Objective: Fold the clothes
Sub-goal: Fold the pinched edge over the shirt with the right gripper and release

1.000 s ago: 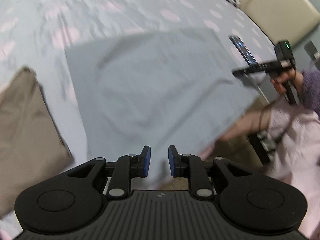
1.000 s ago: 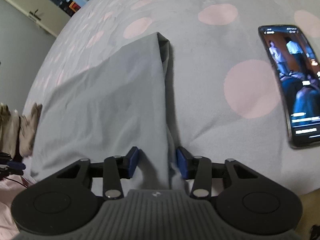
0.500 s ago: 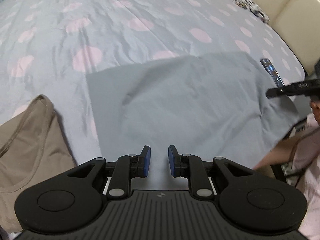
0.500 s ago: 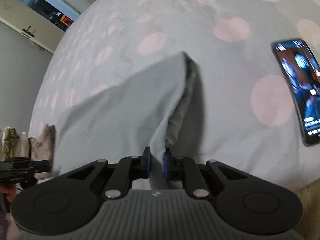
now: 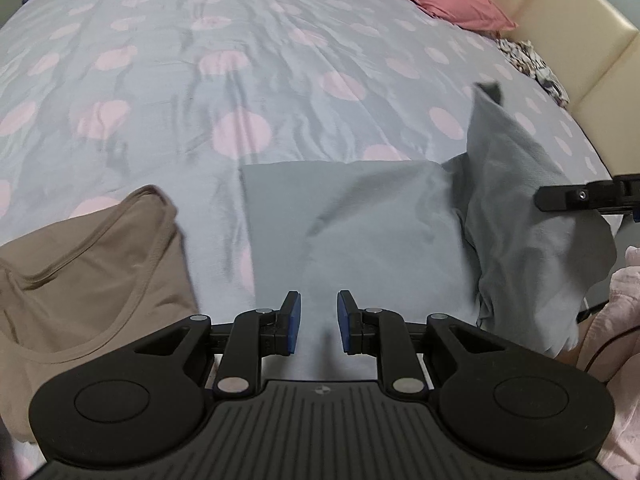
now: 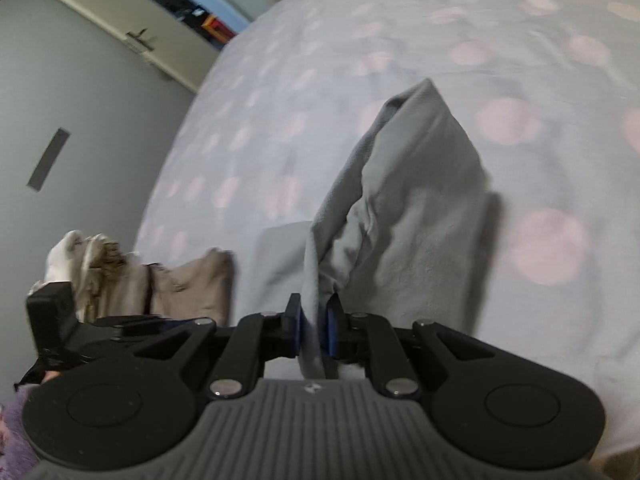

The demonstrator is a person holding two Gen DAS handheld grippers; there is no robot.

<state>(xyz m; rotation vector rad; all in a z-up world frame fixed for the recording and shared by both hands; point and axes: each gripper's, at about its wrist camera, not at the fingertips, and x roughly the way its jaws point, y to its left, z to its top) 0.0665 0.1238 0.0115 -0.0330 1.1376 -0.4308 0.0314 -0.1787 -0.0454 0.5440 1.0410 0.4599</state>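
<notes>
Whereas a second earlier the grey garment [image 5: 360,216] lay flat on the spotted bedspread [image 5: 240,80], we now saw its right edge lifted into a standing peak. Our right gripper [image 6: 313,330], its jaws pressed together on that edge, had closed and risen; our left gripper [image 5: 318,322] stayed spread and empty above the near hem (the left part of the cloth remained flat). We judged a fold across to be under way. A brown top [image 5: 92,264] lay just beside.
</notes>
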